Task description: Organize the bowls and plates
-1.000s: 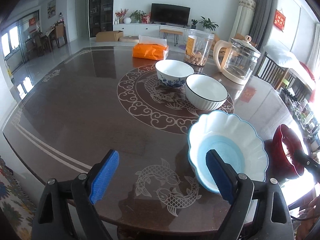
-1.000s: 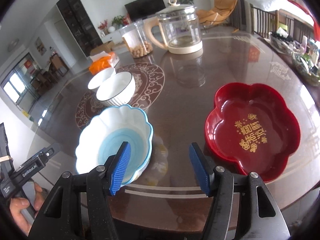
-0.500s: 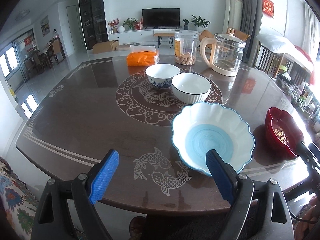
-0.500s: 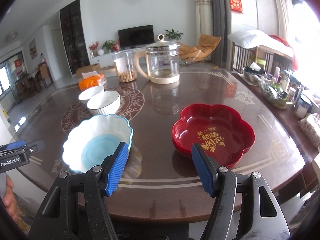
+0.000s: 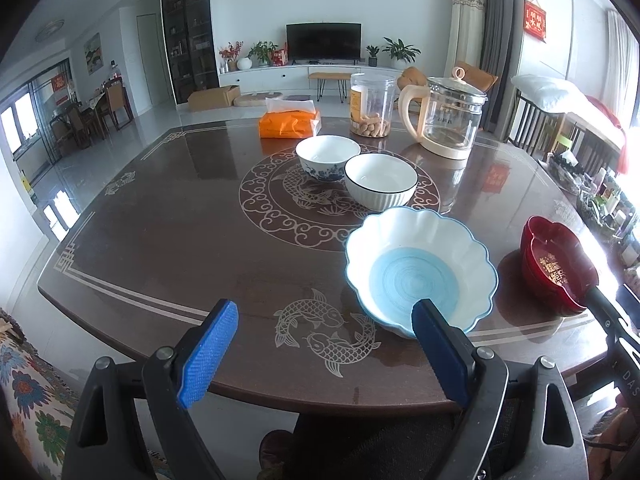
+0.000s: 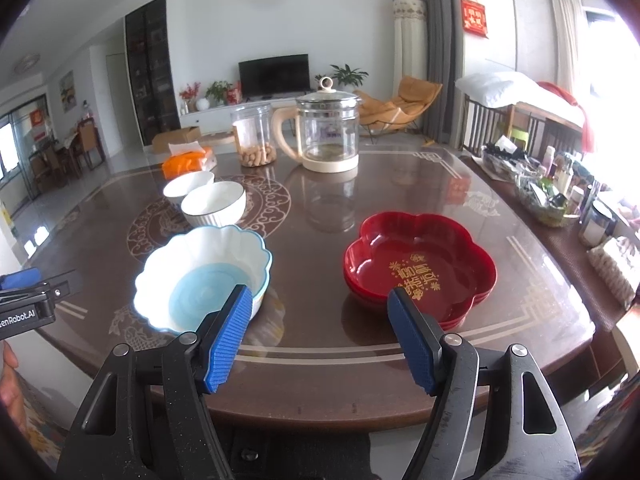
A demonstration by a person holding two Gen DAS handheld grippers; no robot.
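Two wrist views of a dark brown tabletop [image 5: 168,236] inlaid with pale scrollwork and a pair of fish. The landmark is the scalloped white bowl with a pale blue centre [image 5: 420,268], which stands upright near the front edge of the tabletop.

Behind the scalloped bowl, just beside its far rim, stands a ribbed white bowl with a dark rim [image 5: 381,181]. Behind that one, touching or nearly touching it, stands a white bowl with blue painted decoration [image 5: 327,157]. All three form a line running away from the front edge.

To the right of the scalloped bowl, apart from it, lies a red flower-shaped plate [image 6: 420,264] bearing gold characters; its layered edge suggests a stack, though the count cannot be told.

Far behind the scalloped bowl stand an orange tissue pack [image 5: 289,123], a clear jar [image 5: 371,105] holding pale brown snacks, and a glass kettle [image 5: 447,117] with a cream handle and base.

The left hand-held gripper [image 5: 324,352] is released, its blue pads wide apart with nothing between them; it hangs over the front edge, in front and to the left of the scalloped bowl. The right hand-held gripper [image 6: 320,340] is likewise released and empty; its jaws have just been opening. It hangs in front of the gap between the scalloped bowl and the red plate, touching neither.
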